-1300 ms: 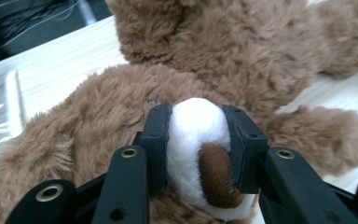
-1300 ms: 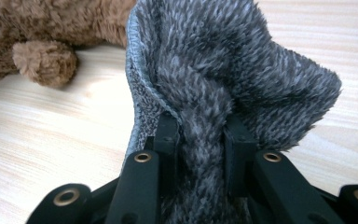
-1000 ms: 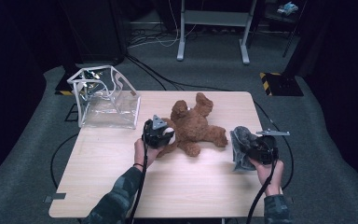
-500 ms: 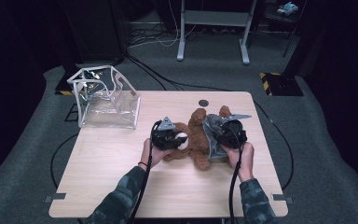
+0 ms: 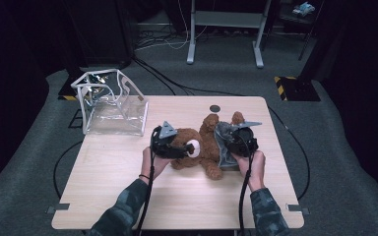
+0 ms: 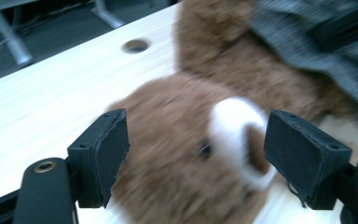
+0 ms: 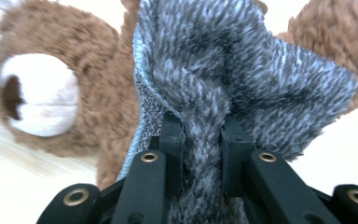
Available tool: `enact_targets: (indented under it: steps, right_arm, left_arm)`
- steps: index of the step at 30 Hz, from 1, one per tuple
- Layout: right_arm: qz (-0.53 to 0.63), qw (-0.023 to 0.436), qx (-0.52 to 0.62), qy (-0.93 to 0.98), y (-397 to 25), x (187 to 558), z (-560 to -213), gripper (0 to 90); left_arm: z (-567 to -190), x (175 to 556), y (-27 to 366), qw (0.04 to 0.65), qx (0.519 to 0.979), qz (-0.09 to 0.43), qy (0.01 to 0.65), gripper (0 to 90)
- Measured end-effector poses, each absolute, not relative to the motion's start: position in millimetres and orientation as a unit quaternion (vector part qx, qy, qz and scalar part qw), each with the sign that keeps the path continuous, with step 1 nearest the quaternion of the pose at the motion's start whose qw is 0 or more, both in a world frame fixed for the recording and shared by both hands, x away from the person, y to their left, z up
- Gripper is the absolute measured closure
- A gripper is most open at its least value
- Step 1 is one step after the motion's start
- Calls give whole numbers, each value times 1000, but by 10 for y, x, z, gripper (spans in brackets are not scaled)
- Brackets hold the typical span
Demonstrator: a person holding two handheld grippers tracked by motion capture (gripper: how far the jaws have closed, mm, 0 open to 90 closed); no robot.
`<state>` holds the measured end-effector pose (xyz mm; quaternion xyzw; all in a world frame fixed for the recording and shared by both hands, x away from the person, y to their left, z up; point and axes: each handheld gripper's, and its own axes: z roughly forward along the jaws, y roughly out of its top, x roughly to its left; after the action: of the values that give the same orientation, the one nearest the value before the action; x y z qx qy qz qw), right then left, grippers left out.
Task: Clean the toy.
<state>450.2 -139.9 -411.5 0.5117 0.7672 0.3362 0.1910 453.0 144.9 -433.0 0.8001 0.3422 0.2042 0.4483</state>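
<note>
Teddy bear [image 5: 204,147]: lay at the centre of the high frame on the counter [image 5: 128,196], head toward frame left, legs toward upper right — its long axis ran roughly left to right.
Grey knit garment [image 7: 223,79]: draped over the bear's body at centre right of the high frame, bunched, one fold gripped.
Right tool [image 7: 200,140]: jaws pressed together on a fold of the grey knit garment, sitting just right of the bear's torso.
Left tool [image 6: 196,154]: jaws spread wide to either side of the bear's head, white muzzle [image 6: 235,135] between them, not yet closed.
Key relation: the head lay straight ahead of the left tool, the body under the right one — the left was nearer the head, so steadying it there likely fell to that hand.
Clear box [image 5: 110,103]: upper left, well apart.
</note>
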Motion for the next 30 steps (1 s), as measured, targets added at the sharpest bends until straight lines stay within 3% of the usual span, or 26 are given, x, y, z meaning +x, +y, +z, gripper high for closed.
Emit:
enact_targets:
  steps: [2,11,20,30]
  right_arm:
    - [345,194,506,766,-1385,4460,-4067,750]
    - [364,180,453,794,-1049,4349,-3857,744]
    - [345,152,422,824,-523,4637,-3773,728]
    - [297,154,405,851,-150,4896,-3842,727]
  left_arm:
    - [-4368,4519,1578,438,800,205,356,169]
    - [-4899,4484,2013,380,808,186,410,153]
    - [-5224,4529,2354,339,803,174,457,139]
    - [-5279,4492,2564,344,803,199,443,141]
